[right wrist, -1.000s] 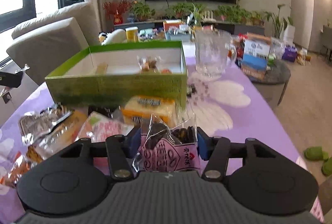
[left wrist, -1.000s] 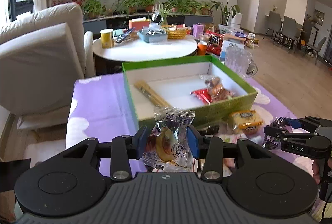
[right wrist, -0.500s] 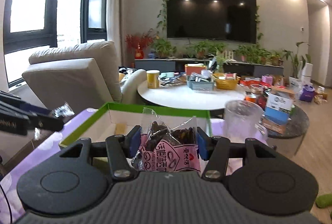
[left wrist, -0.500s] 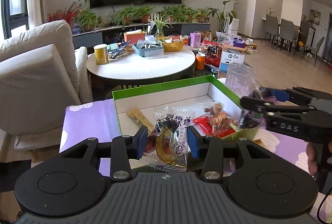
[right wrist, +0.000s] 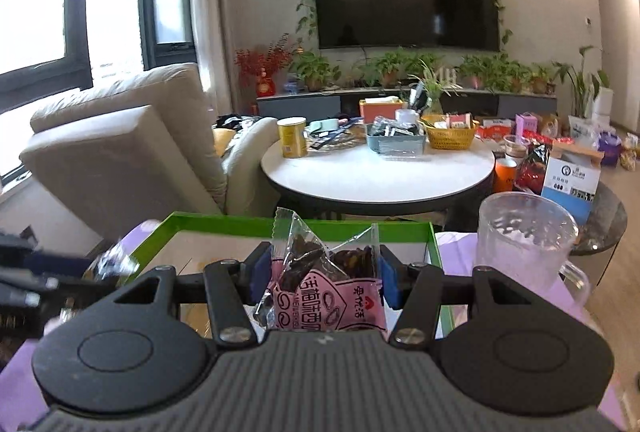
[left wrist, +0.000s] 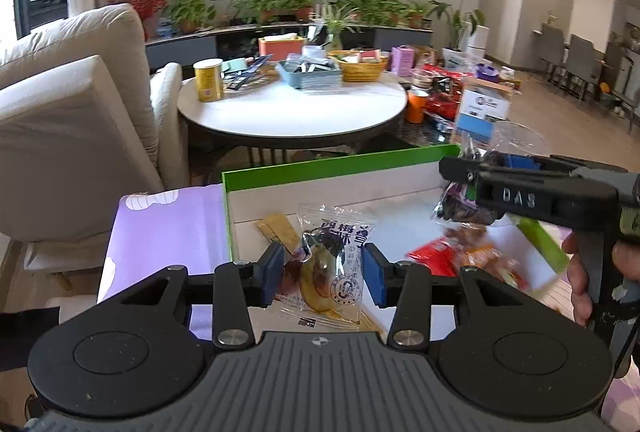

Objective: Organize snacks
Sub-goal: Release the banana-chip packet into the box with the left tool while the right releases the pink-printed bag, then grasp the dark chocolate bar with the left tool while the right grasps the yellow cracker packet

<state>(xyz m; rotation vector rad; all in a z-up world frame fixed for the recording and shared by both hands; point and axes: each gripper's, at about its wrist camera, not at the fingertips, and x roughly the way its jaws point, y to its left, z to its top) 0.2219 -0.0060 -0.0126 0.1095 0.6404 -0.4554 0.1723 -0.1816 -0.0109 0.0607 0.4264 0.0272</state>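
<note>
My left gripper [left wrist: 323,274] is shut on a clear snack packet [left wrist: 330,264] with dark and yellow pieces, held over the near left part of the green box [left wrist: 340,162]. My right gripper [right wrist: 320,278] is shut on a pink packet of dark dried fruit [right wrist: 324,284], held above the same box [right wrist: 224,222]. The right gripper also shows in the left wrist view [left wrist: 460,168], over the box's right side. Inside the box lie a tan stick packet [left wrist: 278,230] and red and orange packets [left wrist: 452,256].
A clear glass mug [right wrist: 524,252] stands right of the box on the purple cloth [left wrist: 168,220]. A round white table [left wrist: 292,112] with tins and baskets is behind. A cream armchair [left wrist: 68,120] is at the left.
Both grippers rose from the table with their packets and moved forward over the green box. The right gripper now hangs over the box's right side.
</note>
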